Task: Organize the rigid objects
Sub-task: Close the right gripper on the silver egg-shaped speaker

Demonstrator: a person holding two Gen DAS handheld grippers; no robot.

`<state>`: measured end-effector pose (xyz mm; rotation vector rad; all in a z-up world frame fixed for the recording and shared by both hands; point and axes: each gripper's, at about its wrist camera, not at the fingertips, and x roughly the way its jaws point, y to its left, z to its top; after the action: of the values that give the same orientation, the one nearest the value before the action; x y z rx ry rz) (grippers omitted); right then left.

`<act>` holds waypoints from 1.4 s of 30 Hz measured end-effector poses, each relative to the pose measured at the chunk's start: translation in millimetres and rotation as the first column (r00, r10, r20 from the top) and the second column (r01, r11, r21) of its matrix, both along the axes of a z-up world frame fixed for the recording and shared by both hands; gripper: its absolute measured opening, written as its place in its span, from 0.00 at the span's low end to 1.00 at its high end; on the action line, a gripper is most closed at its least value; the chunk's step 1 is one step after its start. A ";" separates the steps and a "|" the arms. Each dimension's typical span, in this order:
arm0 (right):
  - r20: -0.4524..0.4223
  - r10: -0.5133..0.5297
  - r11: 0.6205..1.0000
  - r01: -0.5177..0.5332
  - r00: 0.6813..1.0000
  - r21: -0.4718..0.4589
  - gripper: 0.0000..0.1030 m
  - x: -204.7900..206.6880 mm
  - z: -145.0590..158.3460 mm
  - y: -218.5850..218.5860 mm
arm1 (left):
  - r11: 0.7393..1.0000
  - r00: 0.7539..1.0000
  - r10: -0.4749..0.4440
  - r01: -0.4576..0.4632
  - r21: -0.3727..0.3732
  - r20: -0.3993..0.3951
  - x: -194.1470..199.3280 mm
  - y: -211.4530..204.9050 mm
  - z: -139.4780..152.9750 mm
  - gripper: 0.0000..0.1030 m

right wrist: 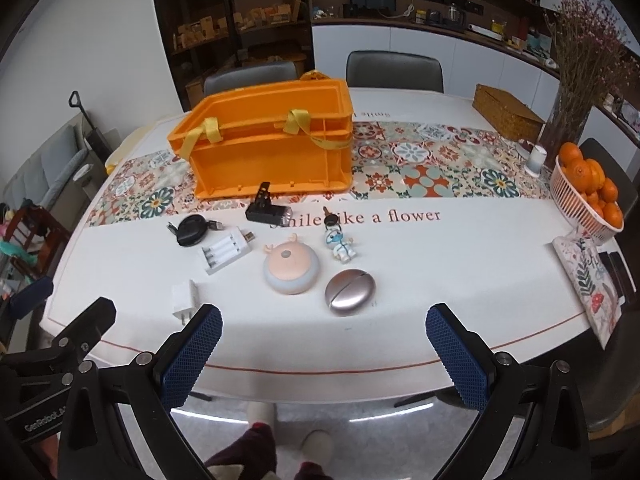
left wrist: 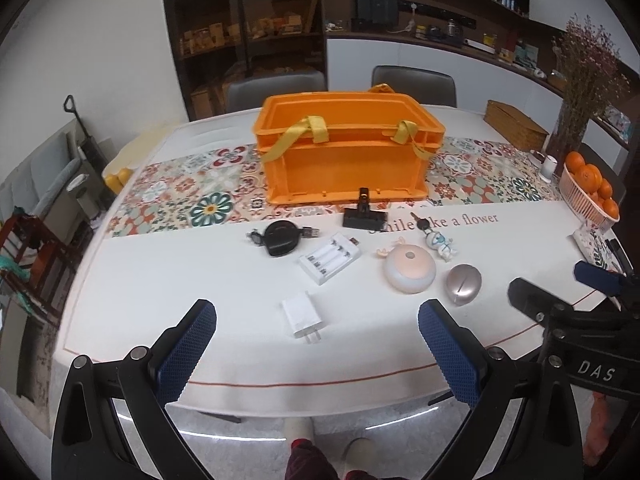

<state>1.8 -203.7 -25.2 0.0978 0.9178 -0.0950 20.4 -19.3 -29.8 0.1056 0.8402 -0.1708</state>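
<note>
An orange crate (left wrist: 344, 152) (right wrist: 268, 140) with yellow straps stands on the patterned runner. In front of it lie a black clip light (left wrist: 357, 212) (right wrist: 266, 207), a black cable reel (left wrist: 281, 237) (right wrist: 194, 230), a white battery charger (left wrist: 330, 258) (right wrist: 225, 251), a white plug adapter (left wrist: 302, 316) (right wrist: 185, 297), a pink round lamp (left wrist: 410, 270) (right wrist: 291, 266), a figurine keychain (left wrist: 438, 242) (right wrist: 340, 242) and a silver egg-shaped case (left wrist: 464, 283) (right wrist: 350, 292). My left gripper (left wrist: 318, 344) is open near the plug adapter. My right gripper (right wrist: 324, 340) hangs open before the silver case.
A basket of oranges (right wrist: 588, 196), a vase of dried flowers (right wrist: 568, 120), a wicker box (right wrist: 508, 112) and a floral pouch (right wrist: 592, 288) occupy the right side. Two chairs (right wrist: 394, 68) stand behind the table (right wrist: 440, 264). The person's feet (right wrist: 288, 436) show below.
</note>
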 end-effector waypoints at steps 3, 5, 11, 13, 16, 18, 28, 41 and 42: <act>-0.011 -0.010 1.000 0.010 1.000 0.010 1.00 5.6 -13.0 -4.4 | 1.000 1.000 -0.017 0.017 -0.008 -0.005 7.4 -4.2 -9.9 1.00; -0.012 -0.016 1.000 0.017 1.000 0.009 1.00 8.7 -19.9 -6.5 | 1.000 1.000 -0.025 0.024 -0.002 -0.005 12.4 -8.0 -17.8 1.00; -0.020 -0.036 0.999 0.036 0.999 0.000 0.99 24.1 -43.8 -12.0 | 0.998 0.998 -0.059 0.059 -0.008 -0.018 26.3 -17.0 -39.2 1.00; -0.015 -0.048 0.999 0.048 0.999 -0.001 0.99 28.7 -50.8 -14.9 | 0.998 0.997 -0.069 0.069 -0.006 -0.021 32.4 -20.2 -46.9 1.00; -0.017 -0.070 0.997 0.071 0.997 0.014 0.98 36.1 -63.2 -20.1 | 0.997 0.996 -0.083 0.083 -0.005 -0.032 43.2 -25.1 -57.7 1.00; -0.019 -0.074 0.997 0.074 0.997 0.025 0.96 40.6 -71.3 -21.9 | 0.996 0.995 -0.091 0.091 -0.002 -0.038 49.5 -28.1 -63.6 1.00; -0.031 -0.111 0.994 0.111 0.993 -0.001 0.87 60.4 -106.8 -25.2 | 0.992 0.991 -0.127 0.128 0.021 -0.051 73.6 -40.9 -94.4 1.00; -0.037 -0.148 0.988 0.146 0.988 -0.054 0.77 76.5 -138.5 -25.8 | 0.984 0.981 -0.173 0.176 0.033 -0.082 88.5 -55.5 -120.2 1.00; -0.036 -0.149 0.988 0.147 0.988 -0.053 0.76 76.7 -139.6 -26.1 | 0.984 0.981 -0.174 0.178 0.033 -0.083 89.8 -56.1 -121.2 1.00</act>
<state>78.5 -229.8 -164.8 0.1180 0.9464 -0.2587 110.2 -75.4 -151.0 0.2120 0.9147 -0.3266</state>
